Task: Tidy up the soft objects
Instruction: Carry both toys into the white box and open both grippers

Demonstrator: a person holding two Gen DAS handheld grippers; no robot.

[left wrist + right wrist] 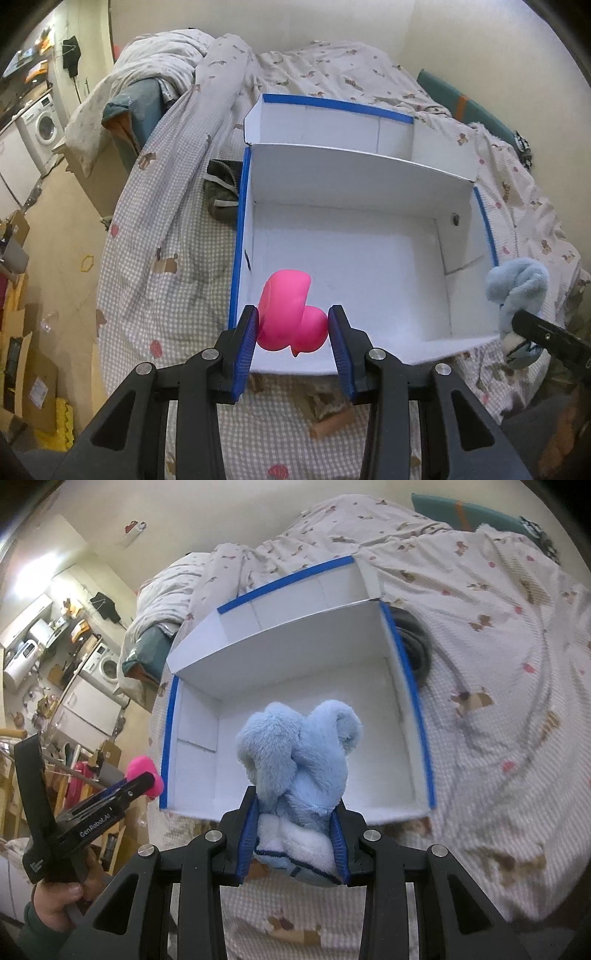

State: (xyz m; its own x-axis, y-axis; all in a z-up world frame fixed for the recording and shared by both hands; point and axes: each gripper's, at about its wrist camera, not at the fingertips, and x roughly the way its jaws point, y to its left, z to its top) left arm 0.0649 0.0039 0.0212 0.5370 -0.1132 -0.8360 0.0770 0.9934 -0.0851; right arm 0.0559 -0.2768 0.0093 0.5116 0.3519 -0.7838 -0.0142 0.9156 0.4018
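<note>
Pink soft toy point(291, 314) sits clamped btwn the left gripper point(291, 332) jaws, lower centre of the left wrist view, both blue pads pressing its sides, hanging over the near left corner of the white box point(369, 269). Blue plush toy point(299, 760) is clenched the same way in the right gripper point(297, 834), lower centre of the right wrist view; its pale underside bulges out btwn the pads, fluffy limbs sticking up over the box's near edge. Each gripper shows in the other's view: right one w/ the blue plush at the right edge of the left wrist view, left one w/ the pink toy at lower left of the right wrist view, a hand point(55, 897) gripping its handle. Box is open, blue-taped rims, nothing inside, lid flap standing up at the far side. It rests on a bed point(166, 258) w/ a checked, bear-print cover. Dark garment point(221, 192) lies just beside the box's left wall. Washing machine point(44, 125) at far left.
</note>
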